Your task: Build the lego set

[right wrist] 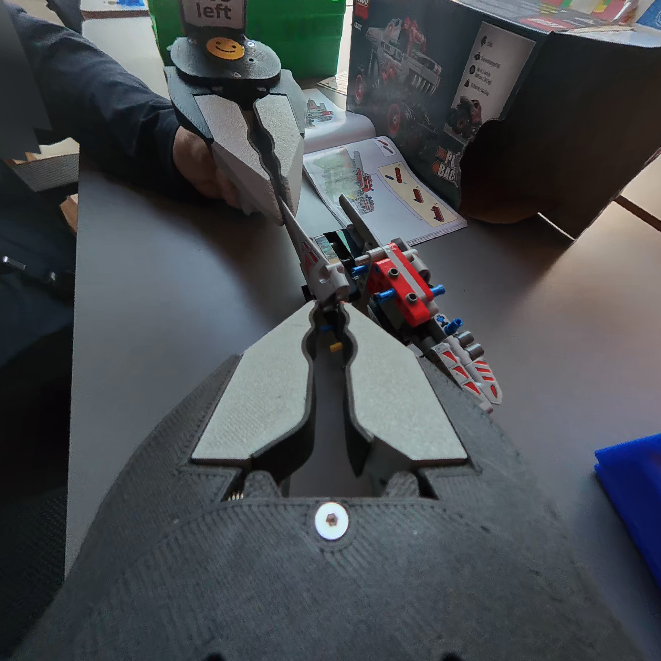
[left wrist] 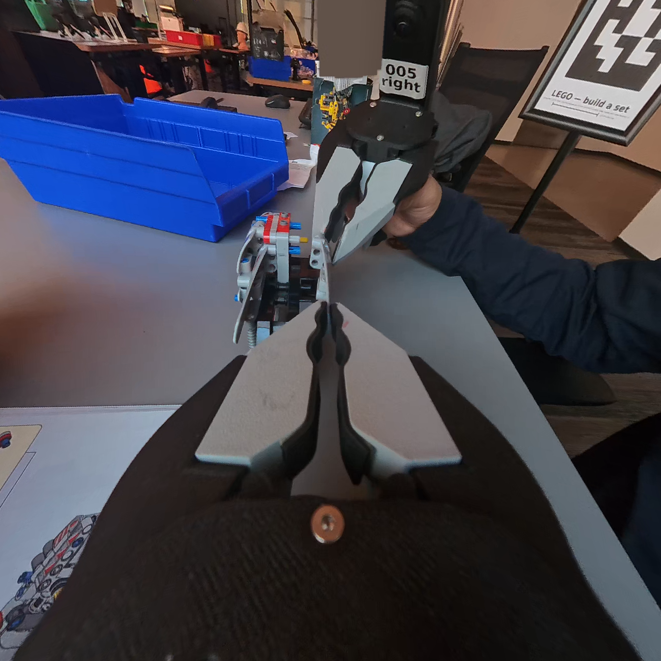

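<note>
A partly built lego model in red, grey and black with blue pins lies on the grey table; it also shows in the right wrist view. A long grey panel with red stripes stands along the model's side; I cannot tell whether it is joined to it. My left gripper is shut on the panel's thin end. My right gripper is shut on the panel's holed end. Each gripper shows in the other's view, the right and the left.
A blue bin stands at the far left, its corner showing in the right wrist view. An open instruction booklet and the set's box lie beyond the model. A framed sign on a stand is off the table's right edge. Across from one pair of fingers to the other is roughly 6 cm.
</note>
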A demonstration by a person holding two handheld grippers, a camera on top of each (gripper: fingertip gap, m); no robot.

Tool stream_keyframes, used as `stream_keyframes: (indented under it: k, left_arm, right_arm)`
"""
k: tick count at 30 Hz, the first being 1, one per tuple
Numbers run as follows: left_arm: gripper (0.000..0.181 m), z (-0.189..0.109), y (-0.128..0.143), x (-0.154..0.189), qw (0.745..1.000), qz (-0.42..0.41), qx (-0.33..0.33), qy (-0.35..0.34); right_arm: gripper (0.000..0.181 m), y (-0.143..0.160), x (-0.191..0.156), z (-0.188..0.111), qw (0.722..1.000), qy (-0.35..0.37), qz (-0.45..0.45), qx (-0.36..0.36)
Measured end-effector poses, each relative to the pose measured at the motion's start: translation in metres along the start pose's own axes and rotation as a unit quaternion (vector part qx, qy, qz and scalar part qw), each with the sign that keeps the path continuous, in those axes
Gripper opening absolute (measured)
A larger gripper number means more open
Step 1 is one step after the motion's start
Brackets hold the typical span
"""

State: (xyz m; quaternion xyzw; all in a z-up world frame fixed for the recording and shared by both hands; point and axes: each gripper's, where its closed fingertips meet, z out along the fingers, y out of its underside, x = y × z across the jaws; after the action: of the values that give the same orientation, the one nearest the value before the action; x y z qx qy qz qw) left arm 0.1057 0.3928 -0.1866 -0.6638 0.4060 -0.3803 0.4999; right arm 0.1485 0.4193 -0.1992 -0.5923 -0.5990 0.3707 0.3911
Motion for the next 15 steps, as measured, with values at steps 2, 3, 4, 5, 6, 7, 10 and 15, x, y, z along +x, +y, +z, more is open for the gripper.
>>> stream_keyframes:
  k: [2,3,4,5,6,7,10,15]
  left_arm:
    - [0.0,0.0,-0.001,-0.001,1.0,0.001,0.002,-0.008]
    - [0.0,0.0,-0.001,-0.001,1.0,-0.001,0.006,-0.01]
    - [0.0,0.0,-0.002,-0.001,1.0,-0.005,0.01,-0.01]
    - [0.0,-0.001,-0.004,-0.001,1.0,-0.009,0.014,-0.011]
    - [0.0,-0.001,-0.005,-0.001,1.0,-0.011,0.019,-0.011]
    - [0.0,-0.001,-0.006,-0.001,1.0,-0.012,0.022,-0.011]
    - [0.0,0.0,-0.006,0.001,1.0,0.0,0.025,-0.019]
    - [0.0,0.003,-0.009,0.009,0.999,0.009,0.033,-0.007]
  right_arm:
    - [0.007,0.0,0.0,0.0,1.0,0.003,-0.005,0.004]
    - [0.007,-0.002,0.001,-0.001,1.0,0.003,-0.009,0.01]
    - [0.007,-0.005,0.0,-0.003,1.0,0.002,-0.011,0.02]
    - [0.007,-0.007,0.0,-0.005,0.999,-0.002,-0.013,0.032]
    - [0.008,-0.01,-0.001,-0.007,0.999,-0.009,-0.013,0.044]
    - [0.008,-0.013,-0.003,-0.009,0.998,-0.017,-0.013,0.056]
    - [0.008,-0.015,-0.004,-0.012,0.997,-0.035,-0.006,0.072]
    - [0.006,-0.02,-0.007,-0.02,0.992,-0.066,0.017,0.104]
